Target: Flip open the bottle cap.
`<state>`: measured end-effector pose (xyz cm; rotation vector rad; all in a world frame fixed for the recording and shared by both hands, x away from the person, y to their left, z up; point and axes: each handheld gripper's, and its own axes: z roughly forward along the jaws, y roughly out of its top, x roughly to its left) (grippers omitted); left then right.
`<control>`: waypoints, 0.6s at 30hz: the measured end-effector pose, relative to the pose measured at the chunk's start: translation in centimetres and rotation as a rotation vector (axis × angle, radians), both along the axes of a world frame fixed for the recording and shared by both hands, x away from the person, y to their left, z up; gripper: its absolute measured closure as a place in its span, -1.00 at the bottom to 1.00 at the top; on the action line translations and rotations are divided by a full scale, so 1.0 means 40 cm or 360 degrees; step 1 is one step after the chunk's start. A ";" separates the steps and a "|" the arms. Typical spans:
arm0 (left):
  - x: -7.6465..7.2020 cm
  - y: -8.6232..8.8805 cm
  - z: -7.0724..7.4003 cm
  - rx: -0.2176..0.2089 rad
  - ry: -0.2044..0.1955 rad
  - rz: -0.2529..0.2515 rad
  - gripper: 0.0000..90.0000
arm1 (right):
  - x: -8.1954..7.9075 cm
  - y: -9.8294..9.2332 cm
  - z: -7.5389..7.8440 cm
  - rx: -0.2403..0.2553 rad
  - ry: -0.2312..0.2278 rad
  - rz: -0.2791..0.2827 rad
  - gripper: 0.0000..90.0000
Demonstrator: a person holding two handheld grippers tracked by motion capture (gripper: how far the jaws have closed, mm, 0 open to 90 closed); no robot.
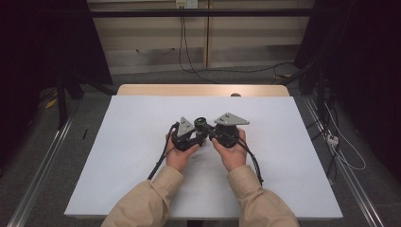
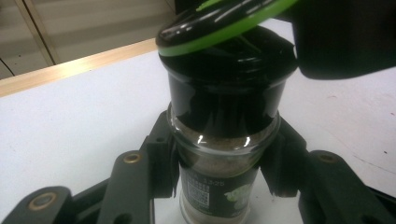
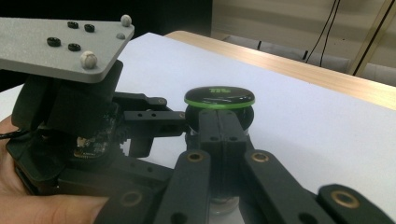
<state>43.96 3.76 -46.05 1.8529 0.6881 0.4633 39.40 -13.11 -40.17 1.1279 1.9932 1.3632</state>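
The spice jar [image 2: 219, 168] stands at the centre of the left gripper view, a glass jar of brownish powder with a black cap [image 2: 227, 88] and a green-rimmed flip lid [image 2: 219, 23] tilted up at the top of the frame. In the high view the jar [image 1: 200, 124] sits at the middle of the white table [image 1: 123, 156], between the two tools.

The left hand-held gripper [image 2: 219, 163] pinches the jar's glass neck just under the cap, one black jaw on each side. In the high view this left hand-held gripper [image 1: 186, 134] lies left of centre, held by the left hand [image 1: 178, 153].

The right hand-held gripper [image 3: 219, 130] has its jaws pressed together, their tips up against the black cap just under the lid [image 3: 219, 96]. In the high view it [image 1: 227, 130] sits right of centre in the right hand [image 1: 232, 151]. Both tan sleeves [image 1: 142, 203] enter from the bottom edge.
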 end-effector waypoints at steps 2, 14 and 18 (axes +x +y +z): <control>0.000 0.000 0.000 0.0002 -0.0001 0.0000 0.19 | 0.000 0.000 0.001 -0.0003 -0.0003 -0.0001 1.00; 0.000 0.000 0.000 -0.0004 0.0001 0.0002 0.19 | 0.001 0.000 0.003 0.0010 0.0001 -0.0001 1.00; 0.000 0.000 0.000 -0.0005 0.0005 0.0000 0.19 | 0.001 0.000 0.004 0.0001 0.0001 0.0002 1.00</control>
